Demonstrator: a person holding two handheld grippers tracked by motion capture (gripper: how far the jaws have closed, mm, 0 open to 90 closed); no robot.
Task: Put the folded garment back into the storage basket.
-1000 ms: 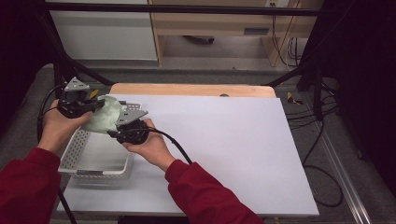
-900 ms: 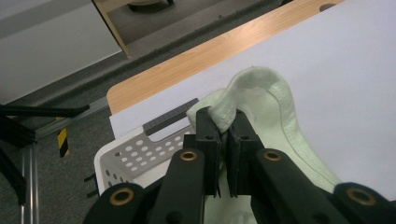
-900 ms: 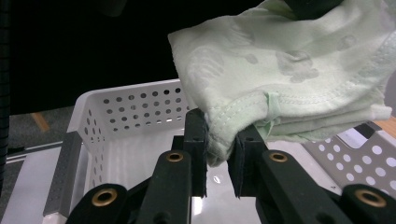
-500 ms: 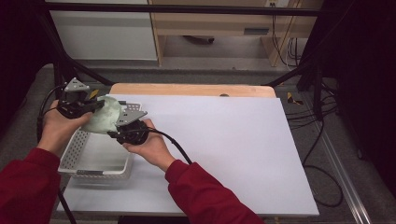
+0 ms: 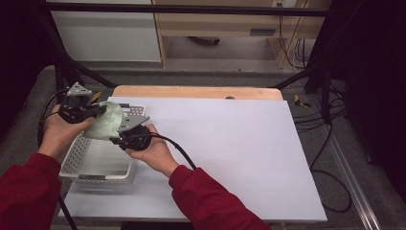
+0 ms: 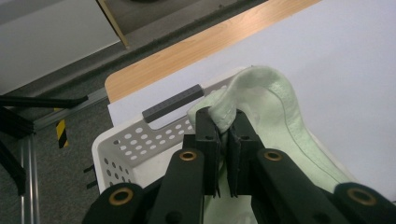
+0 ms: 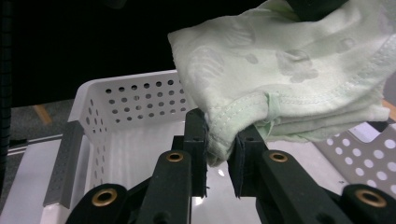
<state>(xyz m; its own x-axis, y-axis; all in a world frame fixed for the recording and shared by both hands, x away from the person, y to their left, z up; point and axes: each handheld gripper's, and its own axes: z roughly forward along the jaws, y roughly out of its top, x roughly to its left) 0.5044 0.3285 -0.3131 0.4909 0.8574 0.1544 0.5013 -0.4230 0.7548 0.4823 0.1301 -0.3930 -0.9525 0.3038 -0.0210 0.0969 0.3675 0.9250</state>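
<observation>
High view: nearest the bottom edge, two red sleeves come up from about six o'clock. The right gripper sits in the person's right hand, and its jaws are clamped on the near edge of a pale green cloth. In the right gripper view, that stitched hem of the cloth is pinched tight between the two black jaws.

Just beyond, toward ten o'clock, the left gripper in the left hand has its jaws closed narrow on the cloth's far edge. The left gripper view shows a fold of the cloth squeezed between them. The cloth hangs folded between the two grippers, held up over the far end of a white perforated basket.

The basket rests at the left side of a white tabletop, around nine o'clock. A grey handle sits on its far rim. Farther out, at twelve o'clock, a wooden board edge runs along the back of the table.
</observation>
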